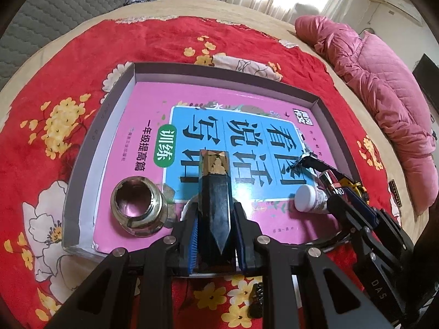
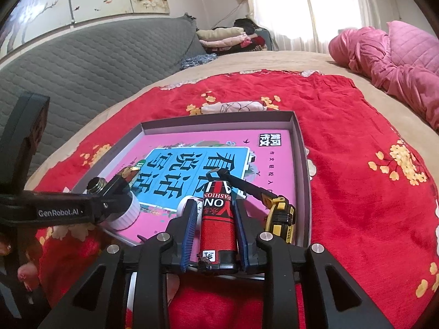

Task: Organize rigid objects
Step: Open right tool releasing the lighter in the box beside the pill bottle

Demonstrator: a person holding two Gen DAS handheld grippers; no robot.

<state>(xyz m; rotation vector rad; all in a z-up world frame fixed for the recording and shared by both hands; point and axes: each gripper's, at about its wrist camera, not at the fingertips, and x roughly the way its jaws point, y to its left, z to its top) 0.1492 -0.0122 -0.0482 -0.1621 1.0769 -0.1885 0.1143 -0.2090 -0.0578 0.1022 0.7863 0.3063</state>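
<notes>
Bedspread (image 1: 192, 44) of red with yellow and white flowers covers the bed, and on it lies a shallow grey box tray (image 1: 115, 93) lined by a pink and blue exercise book (image 1: 153, 101) with large Chinese characters.

Left claw (image 1: 215, 222) is pinching a black faceted lipstick-like case (image 1: 215, 197) with a gold-patterned far end; its long axis runs straight along the fingers, the gold end pointing away from the camera over the book, the pointed dark end toward the camera. Just left of it, inside the tray, a chrome threaded fitting (image 1: 137, 205) stands on end with its open bore facing up.

Right claw (image 2: 214, 233) straddles a red canister (image 2: 218, 219) printed "FASHION", which lies lengthwise between the blue pads (image 2: 189, 235), black cap end nearest the camera and the other end pointing into the tray. A narrow gap shows beside each pad, so the jaws look slightly spread and not pressing. A yellow and black tape measure (image 2: 282, 216) sits just right of it, its blade extended across the book. A white-capped bottle (image 1: 308, 198) lies beside the canister on the left.
</notes>
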